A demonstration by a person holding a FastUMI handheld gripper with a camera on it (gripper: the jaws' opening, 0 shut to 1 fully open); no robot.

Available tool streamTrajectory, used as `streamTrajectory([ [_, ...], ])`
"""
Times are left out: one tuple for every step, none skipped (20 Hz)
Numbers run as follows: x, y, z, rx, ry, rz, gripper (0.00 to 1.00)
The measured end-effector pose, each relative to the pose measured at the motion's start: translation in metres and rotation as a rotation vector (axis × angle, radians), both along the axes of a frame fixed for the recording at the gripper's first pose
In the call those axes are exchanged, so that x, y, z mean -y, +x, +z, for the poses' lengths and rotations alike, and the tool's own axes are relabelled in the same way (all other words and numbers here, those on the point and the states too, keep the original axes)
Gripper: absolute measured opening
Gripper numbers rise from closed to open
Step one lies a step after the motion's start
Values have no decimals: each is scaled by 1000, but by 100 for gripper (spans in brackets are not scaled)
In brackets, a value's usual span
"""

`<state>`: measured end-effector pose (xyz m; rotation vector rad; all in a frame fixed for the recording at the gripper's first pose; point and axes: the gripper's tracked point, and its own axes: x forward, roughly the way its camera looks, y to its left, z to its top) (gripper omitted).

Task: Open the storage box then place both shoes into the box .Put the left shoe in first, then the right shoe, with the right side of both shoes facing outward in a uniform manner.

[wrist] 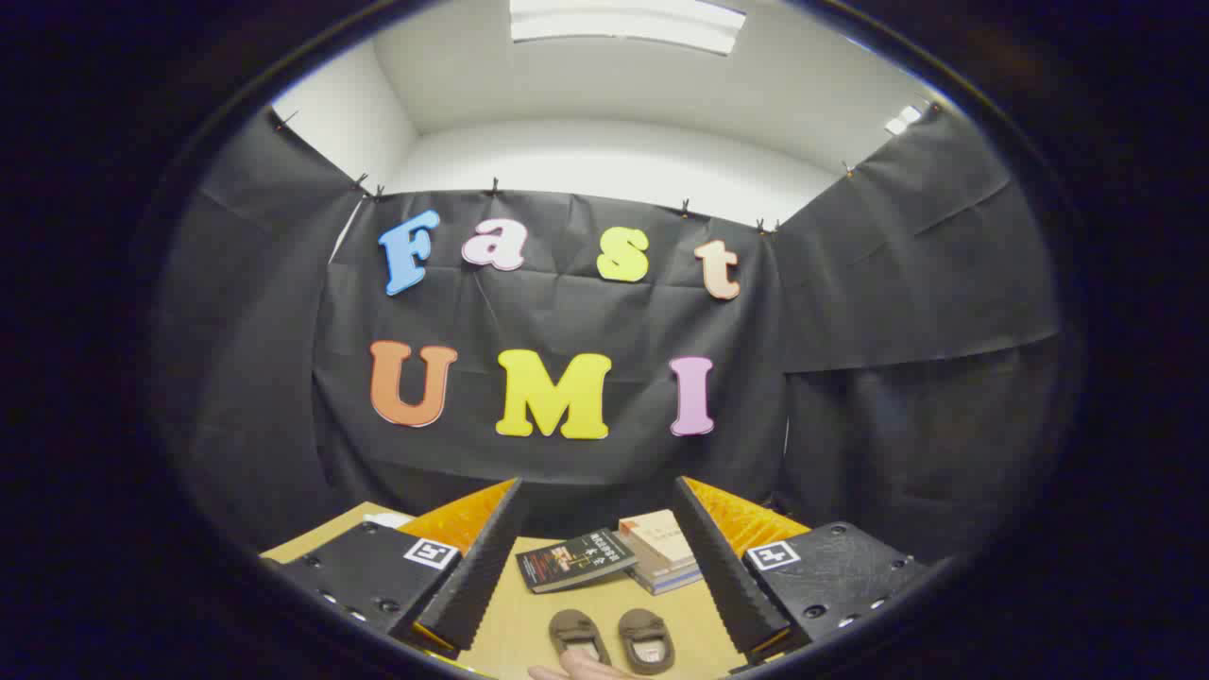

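We see the gripper (597,543) with its two fingers spread wide apart, clamped on nothing. Between them, low on the wooden table (604,609), lie two small brown shoes (614,640) side by side, toes pointing toward the booth wall. A fingertip (576,669) of a person's hand touches the near end of the left-lying shoe. Beyond the shoes, still between the fingers, rest a dark book (576,559) and a stack of pale books (664,551), just beside each other.
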<state>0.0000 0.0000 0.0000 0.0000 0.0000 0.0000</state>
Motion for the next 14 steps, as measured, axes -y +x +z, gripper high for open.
streamTrajectory([
  [1, 3, 0, 5, 5, 8, 95],
  [3, 6, -3, 7, 6, 15, 95],
  [5, 9, -5, 6, 6, 23, 95],
  [7, 14, -8, 6, 4, 23, 95],
  [11, 17, -11, -2, 3, 18, 95],
  [13, 21, -15, -10, 7, 20, 95],
  [14, 26, -18, -18, 11, 23, 95],
  [14, 32, -22, -25, 13, 23, 95],
  [17, 36, -26, -33, 11, 22, 95],
  [19, 39, -30, -39, 7, 19, 95],
  [21, 44, -33, -44, 6, 17, 95],
  [21, 49, -39, -53, 6, 20, 95],
  [20, 54, -43, -64, 8, 26, 95],
  [17, 58, -48, -73, 8, 37, 95],
])
